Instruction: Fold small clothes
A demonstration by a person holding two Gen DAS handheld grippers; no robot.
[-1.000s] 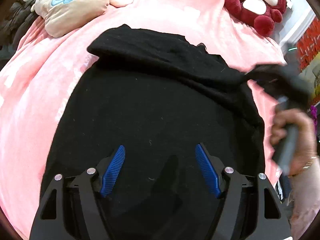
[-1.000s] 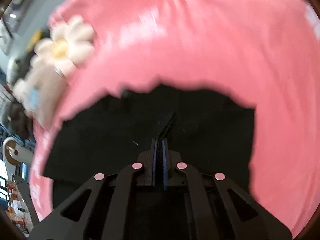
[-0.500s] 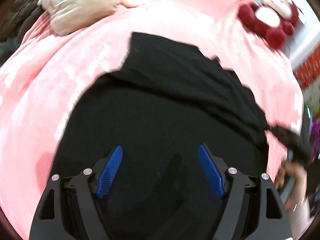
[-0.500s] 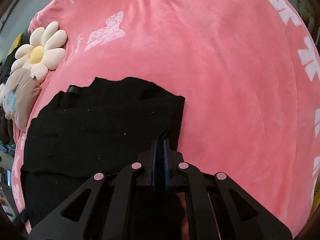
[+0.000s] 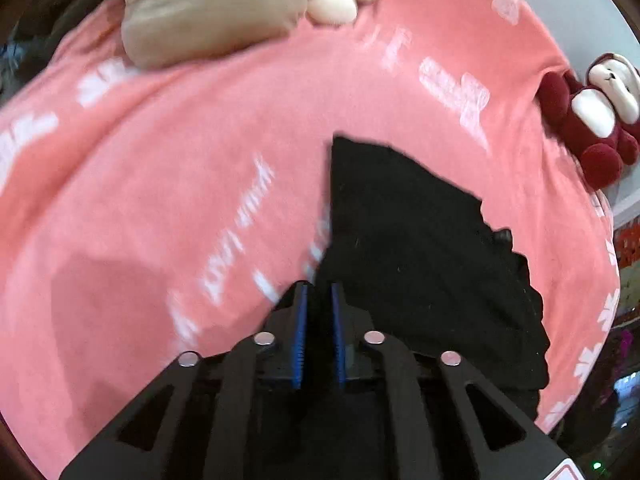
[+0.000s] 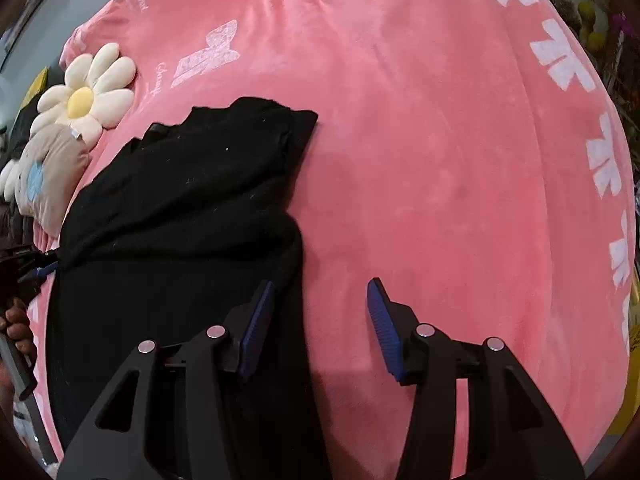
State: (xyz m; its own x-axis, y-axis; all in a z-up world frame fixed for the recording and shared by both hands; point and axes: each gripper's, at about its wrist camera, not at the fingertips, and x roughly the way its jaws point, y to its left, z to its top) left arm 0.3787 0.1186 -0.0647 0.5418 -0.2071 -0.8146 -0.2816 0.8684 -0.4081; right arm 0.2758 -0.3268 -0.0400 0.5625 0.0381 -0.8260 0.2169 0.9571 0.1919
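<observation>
A black garment (image 5: 420, 260) lies folded on the pink blanket (image 5: 180, 168). My left gripper (image 5: 318, 294) is shut on the garment's left edge, with black cloth pinched between its blue pads. In the right wrist view the garment (image 6: 180, 200) fills the left side, and the left gripper (image 6: 40, 266) shows at the far left, pulling a corner taut. The right gripper (image 6: 320, 284) has its jaws opening. Its left finger (image 6: 256, 320) hangs over the garment's right edge and its right finger (image 6: 384, 320) over the bare blanket. Nothing is pressed between them.
A beige cushion (image 5: 208, 12) and a daisy plush (image 6: 86, 96) lie at the far side of the blanket (image 6: 460, 160). A red and white plush toy (image 5: 588, 120) sits at its right edge. A hand (image 6: 16, 328) holds the left gripper's handle.
The right gripper laid the garment's edge down and opened. The left gripper swung from over the garment's middle to its left edge and shut on it.
</observation>
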